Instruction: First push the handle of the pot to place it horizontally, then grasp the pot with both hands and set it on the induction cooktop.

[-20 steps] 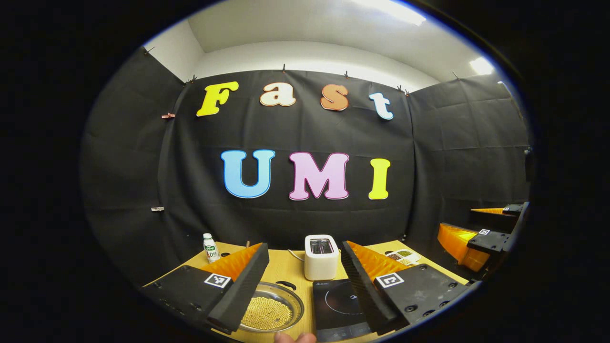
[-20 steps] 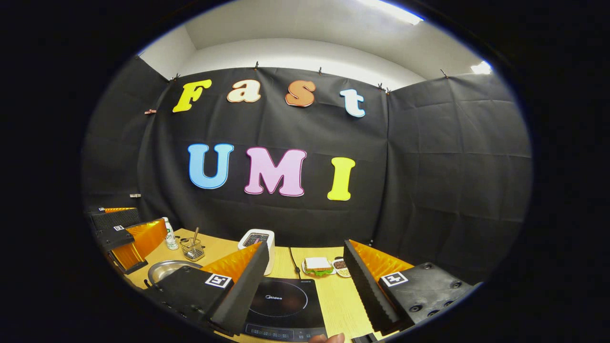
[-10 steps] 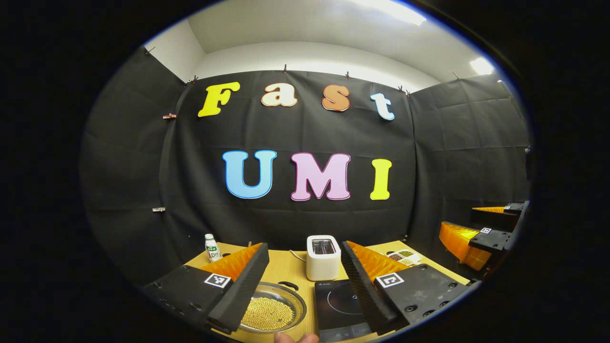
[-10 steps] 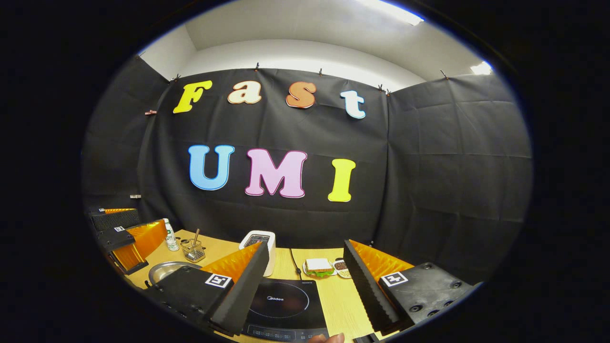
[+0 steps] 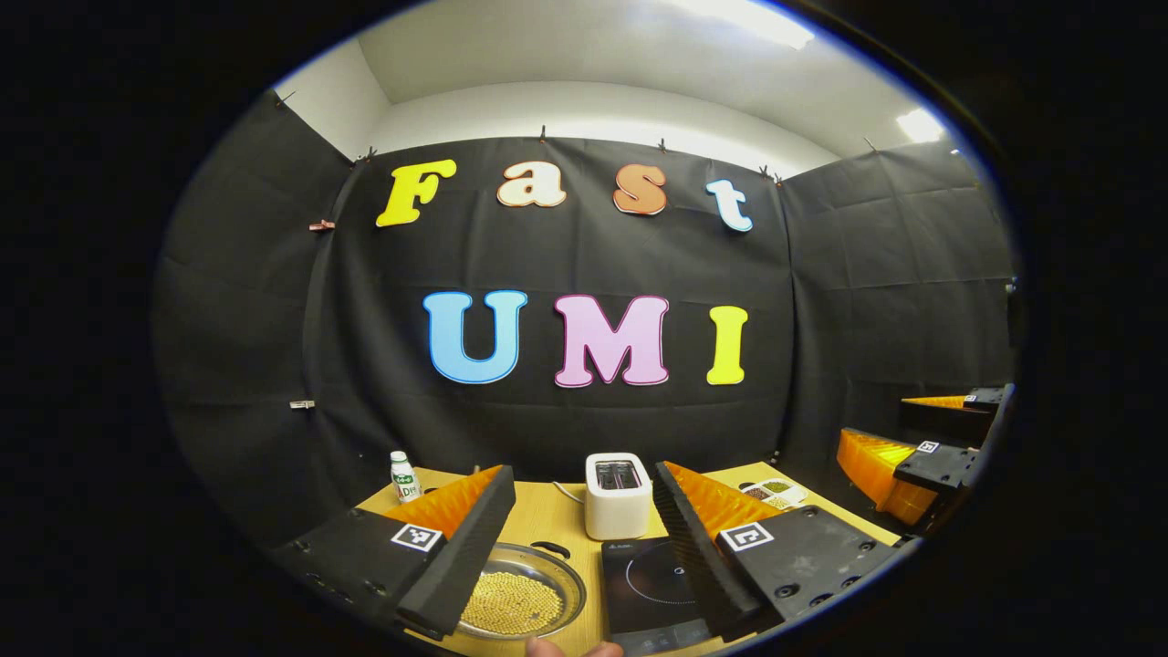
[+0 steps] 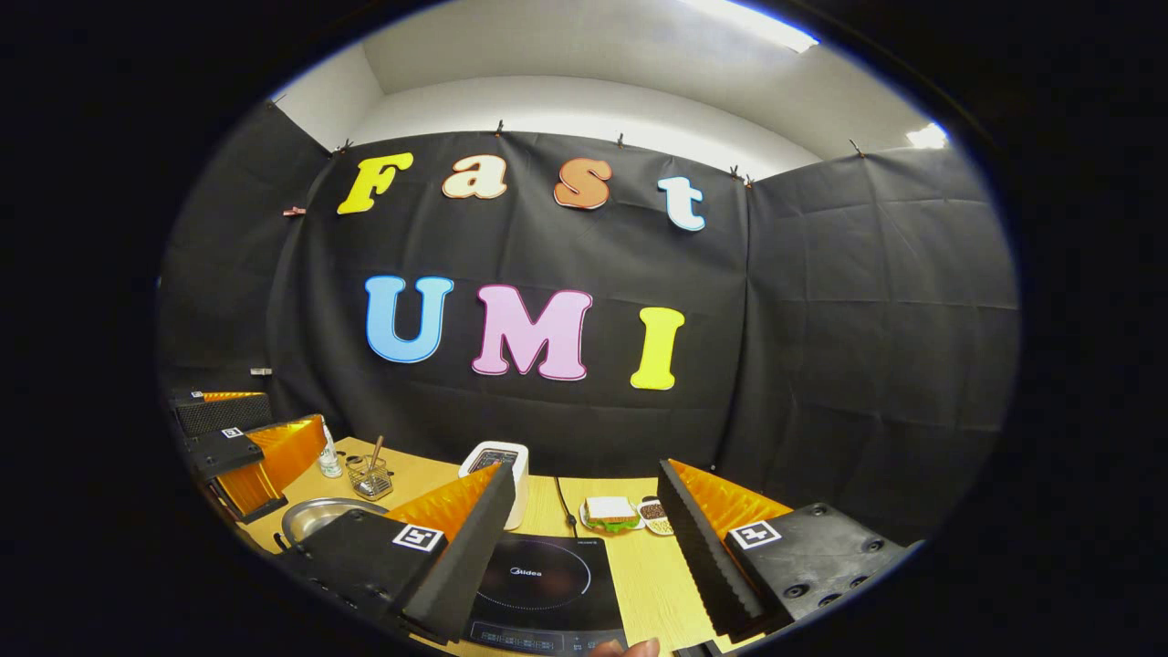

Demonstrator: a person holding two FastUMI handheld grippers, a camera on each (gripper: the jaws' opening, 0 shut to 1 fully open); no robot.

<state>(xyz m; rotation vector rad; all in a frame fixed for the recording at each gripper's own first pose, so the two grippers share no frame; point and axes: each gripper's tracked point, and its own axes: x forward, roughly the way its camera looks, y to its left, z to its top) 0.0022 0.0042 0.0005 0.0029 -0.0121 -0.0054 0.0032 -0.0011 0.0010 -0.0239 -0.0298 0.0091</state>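
A shallow steel pot point(image 5: 525, 598) holding yellow beans sits on the wooden table, its dark handle point(image 5: 550, 548) on the far rim. Right beside it lies the black induction cooktop point(image 5: 652, 584). My left gripper point(image 5: 581, 474) hangs open above and in front of both, with nothing between its fingers. In the right gripper view the cooktop point(image 6: 543, 584) lies below my open right gripper point(image 6: 585, 470), and the pot's rim point(image 6: 319, 517) shows at the left, partly hidden behind a finger. The left gripper point(image 6: 242, 447) hovers beyond the pot, and the right gripper point(image 5: 912, 465) shows at the right edge.
A white toaster point(image 5: 618, 493) stands behind the cooktop, with its cord on the table point(image 5: 547, 511). A small bottle point(image 5: 401, 476) and a wire basket point(image 6: 368, 476) stand at the back left. A sandwich plate point(image 6: 609, 511) and a bean dish point(image 5: 774, 491) lie at the back right.
Both views have drifted only slightly. Both grippers stay open and nothing on the table has moved.
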